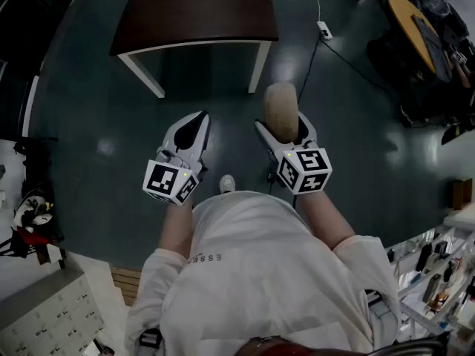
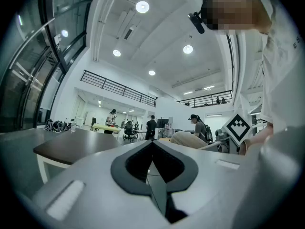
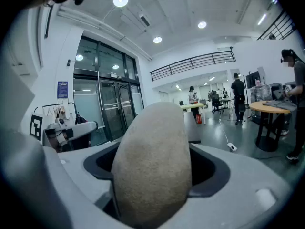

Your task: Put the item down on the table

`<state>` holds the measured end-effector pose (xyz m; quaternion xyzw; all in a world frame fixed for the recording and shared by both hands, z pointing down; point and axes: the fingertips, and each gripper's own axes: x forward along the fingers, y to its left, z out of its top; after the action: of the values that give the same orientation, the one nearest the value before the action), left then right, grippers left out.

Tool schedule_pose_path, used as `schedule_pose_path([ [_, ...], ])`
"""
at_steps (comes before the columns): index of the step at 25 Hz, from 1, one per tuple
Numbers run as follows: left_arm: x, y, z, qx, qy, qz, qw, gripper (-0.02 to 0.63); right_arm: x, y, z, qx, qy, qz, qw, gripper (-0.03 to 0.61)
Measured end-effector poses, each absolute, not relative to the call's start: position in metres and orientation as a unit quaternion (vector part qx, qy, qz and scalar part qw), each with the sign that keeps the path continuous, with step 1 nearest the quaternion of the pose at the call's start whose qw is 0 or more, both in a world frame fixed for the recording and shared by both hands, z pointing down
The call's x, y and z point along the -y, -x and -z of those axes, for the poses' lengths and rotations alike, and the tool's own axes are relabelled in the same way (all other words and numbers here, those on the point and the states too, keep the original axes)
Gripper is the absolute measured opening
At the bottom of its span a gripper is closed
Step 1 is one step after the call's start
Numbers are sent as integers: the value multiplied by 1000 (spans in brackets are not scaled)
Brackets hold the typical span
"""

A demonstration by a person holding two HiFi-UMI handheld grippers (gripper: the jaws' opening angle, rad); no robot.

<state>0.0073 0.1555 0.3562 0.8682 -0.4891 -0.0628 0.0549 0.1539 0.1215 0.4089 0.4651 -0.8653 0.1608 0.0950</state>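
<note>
Snugly between the right tongs (image 1: 284, 128), a tan oval item (image 3: 152, 166), perhaps stone.

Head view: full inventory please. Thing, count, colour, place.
rectangular table: 1, dark brown top with white legs, top centre
oval item: 1, beige, in the right gripper, short of the table
power strip: 1, white with a cable, on the floor at upper right
round table: 1, yellow-brown top, far upper right
cabinet: 1, grey, lower left corner
floor: dark grey-green, glossy
shoe: 1 showing, white, between the grippers
shirt: 1, white, bottom centre
marker cubes: 2, black and white, one on each gripper
left gripper: 1, white and black, left of centre, jaws together, empty
right gripper: 1, white and black, right of centre, closed on the oval item
</note>
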Motion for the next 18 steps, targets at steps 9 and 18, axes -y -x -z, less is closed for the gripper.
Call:
schedule_pose_path([
  [9,-150,-3,-357,490,-868,57,59,17,-117,-151,-416,863,-465,-174,93,405],
  [18,-138,7,-360,486,-870,62,60,17,-101,-145,-413,858,-475,-173,90,405],
])
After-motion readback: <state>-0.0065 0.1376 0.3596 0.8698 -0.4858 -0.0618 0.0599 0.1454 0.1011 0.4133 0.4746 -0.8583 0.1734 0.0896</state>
